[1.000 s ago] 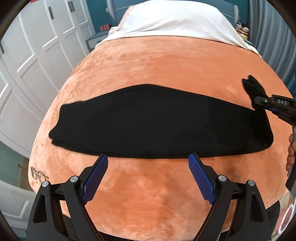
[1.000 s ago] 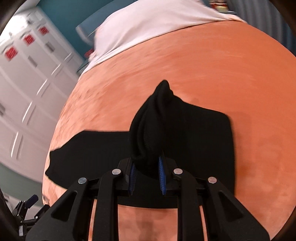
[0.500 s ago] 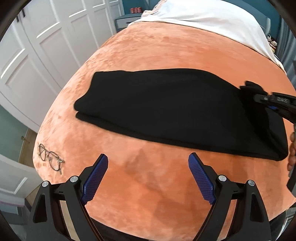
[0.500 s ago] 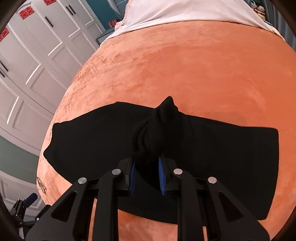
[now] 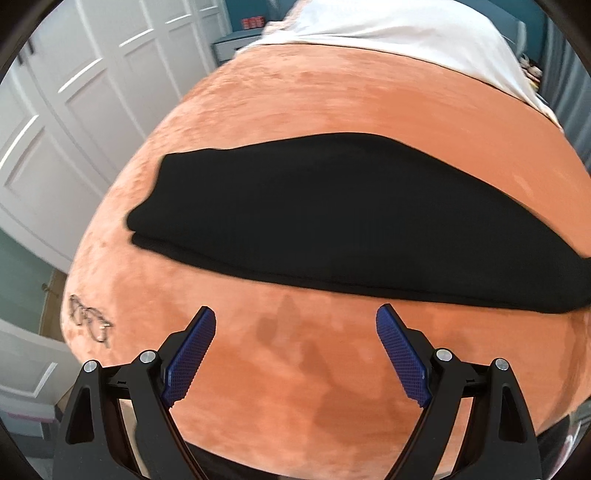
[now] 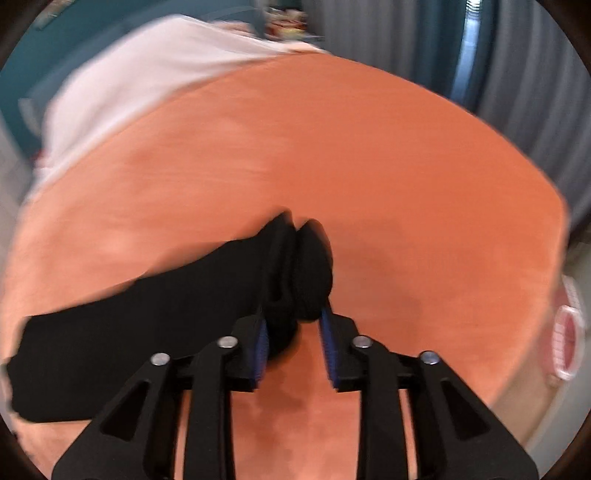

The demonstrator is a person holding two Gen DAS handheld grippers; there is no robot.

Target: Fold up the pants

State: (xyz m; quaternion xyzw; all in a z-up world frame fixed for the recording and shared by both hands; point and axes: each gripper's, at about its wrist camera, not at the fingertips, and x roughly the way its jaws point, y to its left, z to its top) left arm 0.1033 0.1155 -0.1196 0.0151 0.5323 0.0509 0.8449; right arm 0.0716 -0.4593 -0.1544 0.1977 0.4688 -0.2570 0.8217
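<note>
The black pants (image 5: 332,218) lie folded lengthwise in a long strip across the orange blanket (image 5: 314,373). My left gripper (image 5: 295,354) is open and empty, hovering over bare blanket just in front of the strip's near edge. In the right wrist view, my right gripper (image 6: 293,336) has its jaws a little apart, with the bunched end of the pants (image 6: 295,273) between them; the rest of the strip (image 6: 129,347) trails off to the left. The right view is blurred by motion.
A pair of glasses (image 5: 90,323) lies on the blanket near its left edge. White wardrobe doors (image 5: 66,122) stand to the left. White bedding (image 5: 399,33) covers the bed's far end. Grey curtains (image 6: 517,62) hang on the right.
My right gripper has swung to the right and its jaws have parted around the bunched pants end. My left gripper has moved closer to the pants; the right gripper has left its view.
</note>
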